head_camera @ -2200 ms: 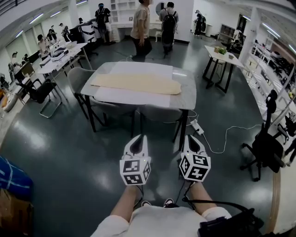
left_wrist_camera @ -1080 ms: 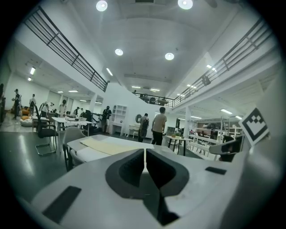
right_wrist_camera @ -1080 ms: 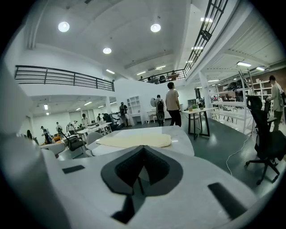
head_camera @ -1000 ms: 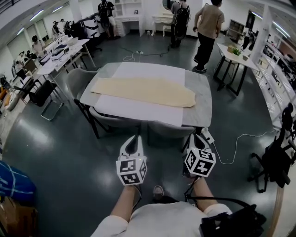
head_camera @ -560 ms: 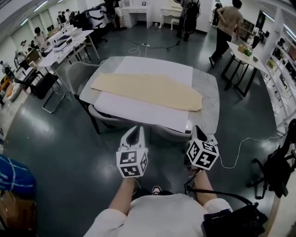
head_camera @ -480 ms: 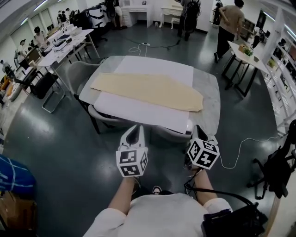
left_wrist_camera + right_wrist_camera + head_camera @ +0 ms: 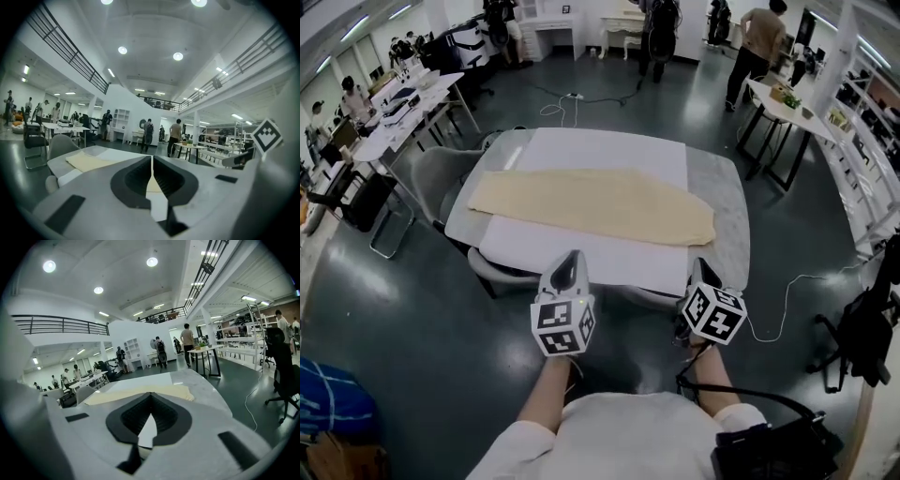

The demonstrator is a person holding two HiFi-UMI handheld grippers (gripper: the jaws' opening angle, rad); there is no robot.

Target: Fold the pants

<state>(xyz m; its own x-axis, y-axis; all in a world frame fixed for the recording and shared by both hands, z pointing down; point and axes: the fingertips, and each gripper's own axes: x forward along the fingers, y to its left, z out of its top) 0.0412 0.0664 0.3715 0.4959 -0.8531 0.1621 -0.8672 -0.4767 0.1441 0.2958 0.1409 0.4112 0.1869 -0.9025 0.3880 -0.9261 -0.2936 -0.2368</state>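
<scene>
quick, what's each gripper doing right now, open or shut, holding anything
Left gripper: shut, holding nothing.
Right gripper: shut, holding nothing.

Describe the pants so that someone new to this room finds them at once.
In the middle of the hall stands a grey table with rounded corners, mostly covered by a white sheet. The pants lie flat across that sheet, one long cream-coloured strip, the only garment on it.

The left claw [image 7: 572, 254] and right claw [image 7: 701, 266] hide bits of the counter's [image 7: 715, 180] near edge. Their own views show the pants [image 7: 591, 202] only partly.
</scene>
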